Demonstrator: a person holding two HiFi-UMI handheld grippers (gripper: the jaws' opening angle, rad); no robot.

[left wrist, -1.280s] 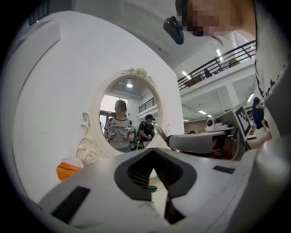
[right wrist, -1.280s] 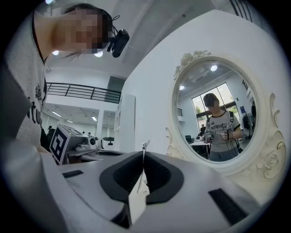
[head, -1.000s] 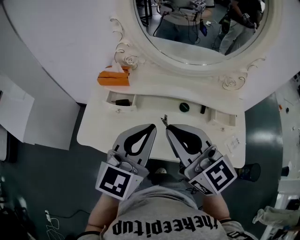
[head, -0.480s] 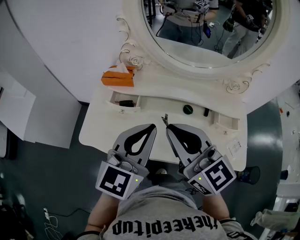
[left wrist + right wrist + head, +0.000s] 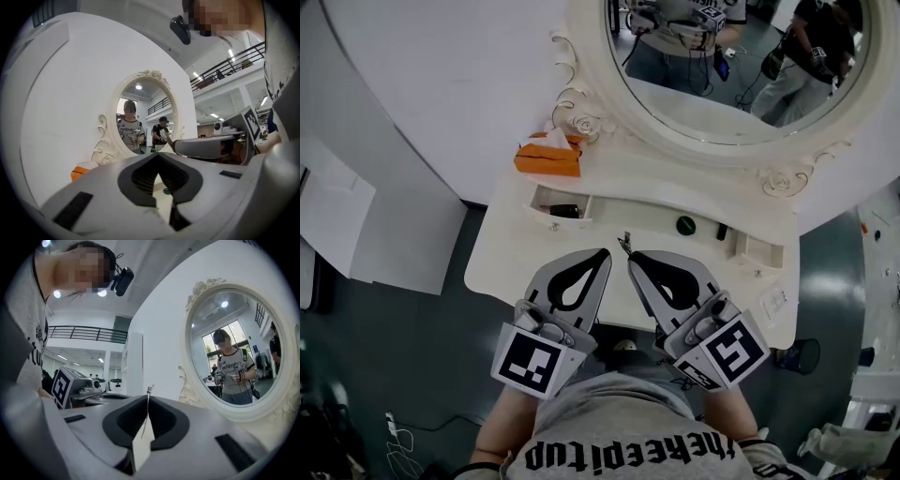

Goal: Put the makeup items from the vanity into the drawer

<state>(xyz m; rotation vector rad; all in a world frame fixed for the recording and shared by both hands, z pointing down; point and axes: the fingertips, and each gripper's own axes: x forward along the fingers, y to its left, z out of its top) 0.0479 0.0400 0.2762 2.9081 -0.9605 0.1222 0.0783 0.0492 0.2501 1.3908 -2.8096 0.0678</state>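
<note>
White wood makes up the vanity (image 5: 516,262), seen from above in the head view. The left gripper (image 5: 598,259) and the right gripper (image 5: 637,261) hang side by side over its front edge. A thin metal tool (image 5: 625,243) pokes out from the tip of the right one. Further back on the left, a drawer (image 5: 539,202) stands open with a dark stick (image 5: 563,211) inside. A green round pot (image 5: 685,225) and a small dark thing (image 5: 721,231) sit on top, well apart from that drawer.

In the left gripper view, the jaws are pressed together at the tips. Nothing is between them.

In the right gripper view, the jaws are closed tight on the thin metal tool, which sticks up past them.

I think the job now is to carry the tool to the open drawer. It would be best to go left, get low over the drawer, and only then let go, so the tool drops inside.

I cannot tell just what the tool is; it is too thin. The small dark thing is too tiny to name. Part of the vanity's front is hidden under the grippers.
</note>
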